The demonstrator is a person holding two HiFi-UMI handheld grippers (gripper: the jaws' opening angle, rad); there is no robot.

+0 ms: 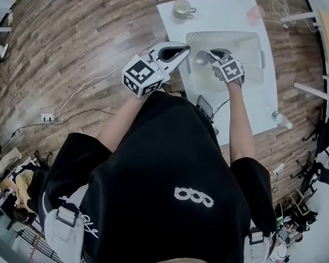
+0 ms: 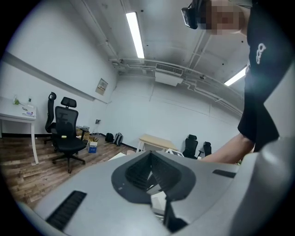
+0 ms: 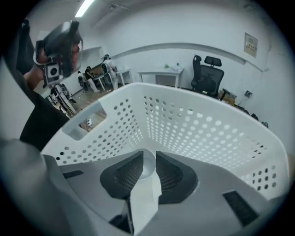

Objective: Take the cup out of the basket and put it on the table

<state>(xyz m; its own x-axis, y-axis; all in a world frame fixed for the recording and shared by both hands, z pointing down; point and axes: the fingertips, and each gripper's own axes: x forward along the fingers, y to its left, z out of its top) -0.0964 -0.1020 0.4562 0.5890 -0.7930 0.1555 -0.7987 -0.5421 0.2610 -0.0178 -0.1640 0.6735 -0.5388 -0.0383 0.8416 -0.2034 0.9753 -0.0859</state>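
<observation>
Cup (image 1: 201,57) lies in the basket (image 3: 207,133) just ahead of the right gripper (image 3: 148,159), between its narrowly parted jaws. To its left, the left gripper (image 2: 150,157) is closed and empty.

Left gripper (image 1: 185,48) jaws together — right gripper (image 1: 213,52) jaws slightly apart, both held out forward.

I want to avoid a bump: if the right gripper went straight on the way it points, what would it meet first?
Most likely the white cup, just ahead and partly between its open jaws; behind it stands the perforated wall of the basket.
</observation>
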